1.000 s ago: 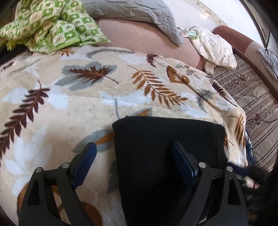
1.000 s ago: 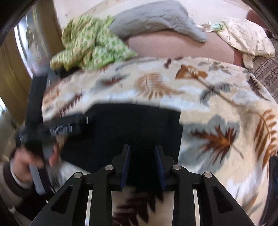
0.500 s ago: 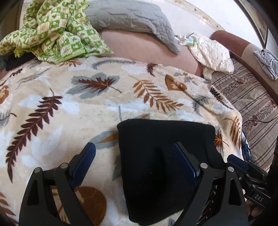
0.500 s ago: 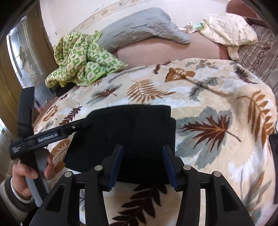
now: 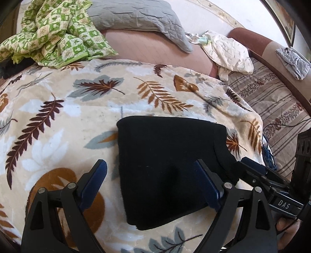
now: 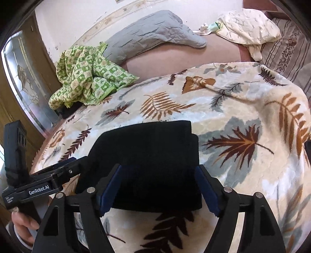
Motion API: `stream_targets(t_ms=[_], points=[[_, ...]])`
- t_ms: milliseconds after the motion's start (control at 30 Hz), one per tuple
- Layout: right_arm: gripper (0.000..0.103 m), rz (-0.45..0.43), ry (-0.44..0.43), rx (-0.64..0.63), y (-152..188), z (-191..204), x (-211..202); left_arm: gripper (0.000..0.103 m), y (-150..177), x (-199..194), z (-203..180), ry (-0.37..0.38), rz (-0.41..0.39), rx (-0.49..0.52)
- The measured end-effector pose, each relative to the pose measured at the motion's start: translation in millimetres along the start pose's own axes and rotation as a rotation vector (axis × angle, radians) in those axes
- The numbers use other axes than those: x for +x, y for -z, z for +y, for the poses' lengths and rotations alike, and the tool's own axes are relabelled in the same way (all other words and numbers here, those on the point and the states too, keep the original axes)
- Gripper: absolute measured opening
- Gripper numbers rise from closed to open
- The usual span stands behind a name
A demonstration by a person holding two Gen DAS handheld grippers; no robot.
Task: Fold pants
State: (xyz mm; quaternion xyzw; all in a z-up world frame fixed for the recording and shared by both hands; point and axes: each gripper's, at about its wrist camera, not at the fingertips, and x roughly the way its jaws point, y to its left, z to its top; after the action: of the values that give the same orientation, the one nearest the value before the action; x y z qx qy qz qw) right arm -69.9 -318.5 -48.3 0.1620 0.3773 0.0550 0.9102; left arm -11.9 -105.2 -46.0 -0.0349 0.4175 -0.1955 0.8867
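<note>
A: State of the fingers?

B: Left gripper [image 5: 150, 183]: fingers spread wide, nothing between them. They straddle the near left part of the pants [image 5: 169, 165], above the cloth. Right gripper [image 6: 158, 185]: fingers also apart, empty, framing the near edge of the pants [image 6: 147, 165].

A: Location of the pants?

B: A compact black rectangle, folded flat on the leaf-print blanket [image 5: 58, 120] over the bed. One layer shows offset at the right side.

A: Handling properties?

B: Judged soft, thick and light. No stiffness; it will sag when lifted at a single point. Stacked layers may slide apart.

A: Recommended hold?

B: Pinch a folded edge or corner through all layers, one gripper per corner. Avoid the centre.

A: Surroundings?

B: Green cloth [image 5: 52, 33] and grey pillow [image 5: 136, 17] lie well apart, at the far side.
</note>
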Motion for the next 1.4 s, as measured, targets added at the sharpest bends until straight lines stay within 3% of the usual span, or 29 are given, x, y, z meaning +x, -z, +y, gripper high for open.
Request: stream_targets(t_ms=[233, 400, 567, 767, 900, 1000, 1100, 1200, 1400], points=[[0.079, 0.002, -0.016, -0.008, 0.8, 0.1, -9.3, 0.091, -8.7, -0.3, -2.2, -0.007, 0.002, -0.006], [0.081, 0.003, -0.071, 0.047, -0.5, -18.0, -12.0, 0.091, -19.1, -1.6, -3.2, -0.036, -0.005, -0.022], [0.081, 0.019, -0.066, 0.066, -0.9, -33.3, -11.7, 0.091, -24.6, -6.6, -7.4, -0.045, -0.018, -0.033], [0.082, 0.063, -0.015, 0.014, -4.1, -30.3, -2.5, 0.091, -18.4, 6.1, -10.8, 0.014, 0.01, -0.069], [0.082, 0.024, -0.009, -0.044, -6.0, -14.2, -15.0, 0.091, -8.5, 17.2, -12.1, 0.036, 0.041, -0.025], [0.083, 0.0, 0.027, -0.07, -5.7, -8.9, -18.3, 0.091, -7.2, 13.4, -6.9, 0.048, 0.043, -0.007], [0.083, 0.008, 0.048, -0.038, -6.9, -12.0, -9.0, 0.091, -8.2, 5.6, 7.4, 0.07, 0.036, -0.059], [0.083, 0.031, 0.007, 0.019, -7.7, -17.0, 4.2, 0.091, -7.3, -1.7, 21.8, 0.094, 0.033, -0.111], [0.083, 0.048, 0.017, 0.023, -9.1, -16.0, 19.2, 0.092, -2.3, -3.6, 44.3, 0.035, 0.016, -0.141]])
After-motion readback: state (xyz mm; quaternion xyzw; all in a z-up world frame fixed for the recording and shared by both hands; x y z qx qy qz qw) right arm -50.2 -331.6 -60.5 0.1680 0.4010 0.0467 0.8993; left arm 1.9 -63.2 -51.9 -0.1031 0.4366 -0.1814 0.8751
